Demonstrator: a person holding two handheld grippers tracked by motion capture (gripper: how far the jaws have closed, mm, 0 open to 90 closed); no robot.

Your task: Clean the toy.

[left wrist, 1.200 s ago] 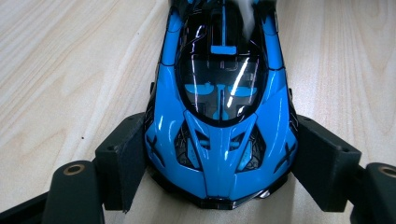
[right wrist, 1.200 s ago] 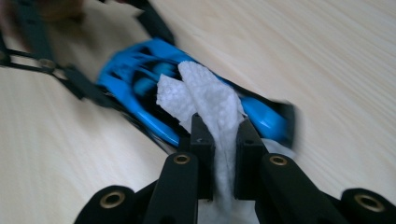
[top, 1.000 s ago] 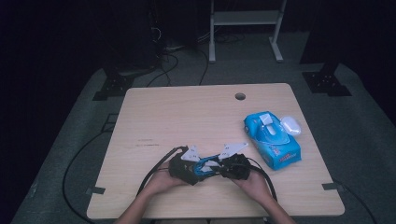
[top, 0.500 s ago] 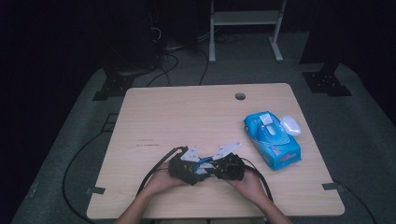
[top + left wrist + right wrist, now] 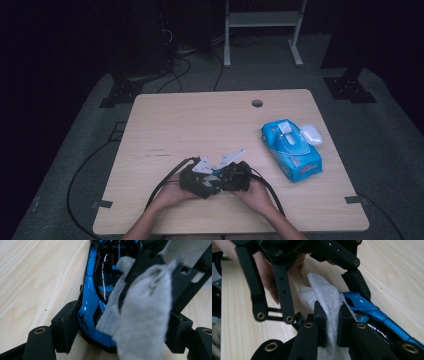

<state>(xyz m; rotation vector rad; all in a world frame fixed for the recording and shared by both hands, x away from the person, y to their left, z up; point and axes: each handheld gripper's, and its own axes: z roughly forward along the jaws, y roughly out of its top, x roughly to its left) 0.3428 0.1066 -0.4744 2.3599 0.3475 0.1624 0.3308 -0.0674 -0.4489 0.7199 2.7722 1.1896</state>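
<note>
Dark floor and cables ringed the pale wooden table point(image 5: 200, 125), and I ran both tools close to its near edge, toward six o'clock in the high view. At about three o'clock lay a blue wipes packet point(image 5: 291, 149) with a small white object point(image 5: 311, 134) touching its far corner, both well apart from my work, I judged so that fresh sheets stayed within reach. Between my hands sat the blue toy car point(image 5: 96, 302), its glossy dark roof pointing to twelve o'clock in the left gripper view. My left gripper point(image 5: 120, 325) had its jaws set about as wide as the car's body, one pad against the car's flank; the other side was hidden behind tissue, so I took it as bracing the car for cleaning. My right gripper point(image 5: 329, 322) had its jaws nearly together, pinching a white wipe point(image 5: 325, 297) that stood up between the pads and draped over the car at roughly two o'clock, ready to rub the bodywork.
</note>
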